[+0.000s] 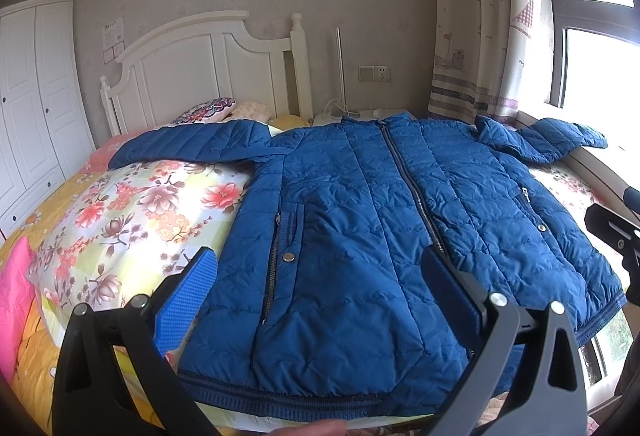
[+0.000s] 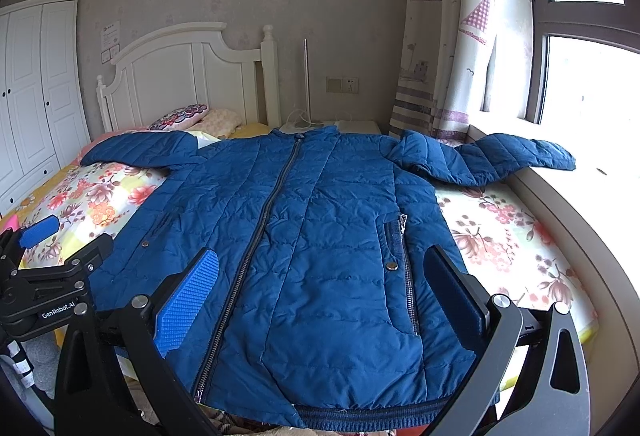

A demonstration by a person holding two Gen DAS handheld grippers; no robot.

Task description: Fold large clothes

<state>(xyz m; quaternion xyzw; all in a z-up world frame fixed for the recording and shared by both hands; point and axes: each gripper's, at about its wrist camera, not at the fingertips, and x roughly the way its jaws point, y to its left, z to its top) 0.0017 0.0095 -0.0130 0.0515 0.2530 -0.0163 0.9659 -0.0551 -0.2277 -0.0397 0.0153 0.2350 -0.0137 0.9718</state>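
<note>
A blue quilted jacket (image 1: pixel 360 220) (image 2: pixel 312 236) lies flat and zipped on the bed, front up, hem toward me. One sleeve (image 1: pixel 188 146) stretches left over the floral bedding. The other sleeve (image 2: pixel 500 156) reaches right onto the window ledge. My left gripper (image 1: pixel 320 268) hovers open above the jacket's left half near the hem, holding nothing. Over the right half my right gripper (image 2: pixel 324 268) is open too, nothing between its blue pads (image 2: pixel 186 300). The left gripper also shows at the left edge of the right wrist view.
The bed has floral bedding (image 1: pixel 132 220) and a white headboard (image 1: pixel 200 68), with pillows (image 1: pixel 208 110) at its head. A white wardrobe (image 1: pixel 32 92) stands on the left. Curtains (image 2: pixel 440 36) and a window ledge (image 2: pixel 592 172) border the right side. A small white bedside table (image 2: pixel 352 126) sits behind.
</note>
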